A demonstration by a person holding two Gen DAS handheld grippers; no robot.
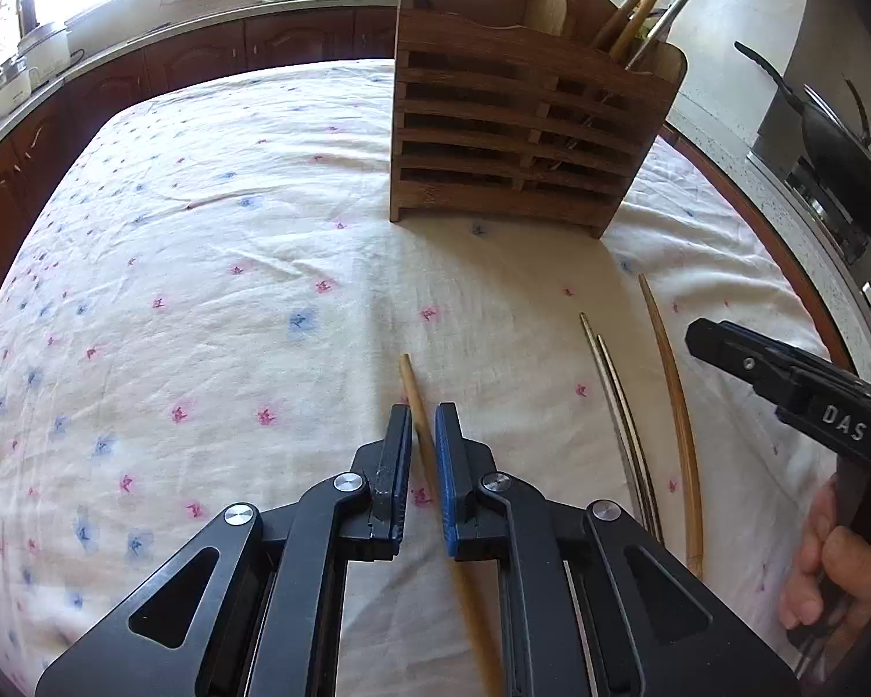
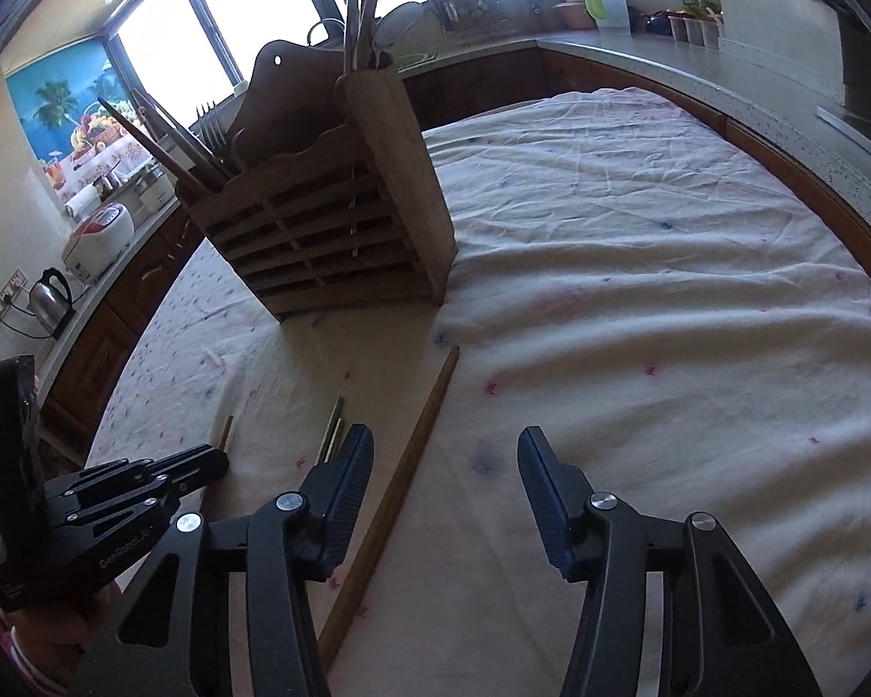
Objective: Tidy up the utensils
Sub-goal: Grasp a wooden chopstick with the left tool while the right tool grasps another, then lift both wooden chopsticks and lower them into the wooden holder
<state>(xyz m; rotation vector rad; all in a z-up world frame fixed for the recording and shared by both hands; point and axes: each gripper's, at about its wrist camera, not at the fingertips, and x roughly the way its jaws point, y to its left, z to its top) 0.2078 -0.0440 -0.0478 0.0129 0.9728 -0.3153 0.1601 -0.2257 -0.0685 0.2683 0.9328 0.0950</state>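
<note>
Down on the tablecloth (image 1: 232,203), the left gripper (image 1: 422,441) pinched a wooden chopstick (image 1: 415,401); the right gripper (image 2: 444,482) stood open over another chopstick (image 2: 418,435), not touching it.

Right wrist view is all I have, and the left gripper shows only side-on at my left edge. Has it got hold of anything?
Observer: Yes. The left gripper is shut on a wooden chopstick, whose tip sticks out beyond the pads.
Operator: My own finger covers most of the metal chopsticks. How do they lie?
Observer: The two metal chopsticks lie side by side on the tablecloth, between the held one and a bamboo chopstick, touching neither.
</note>
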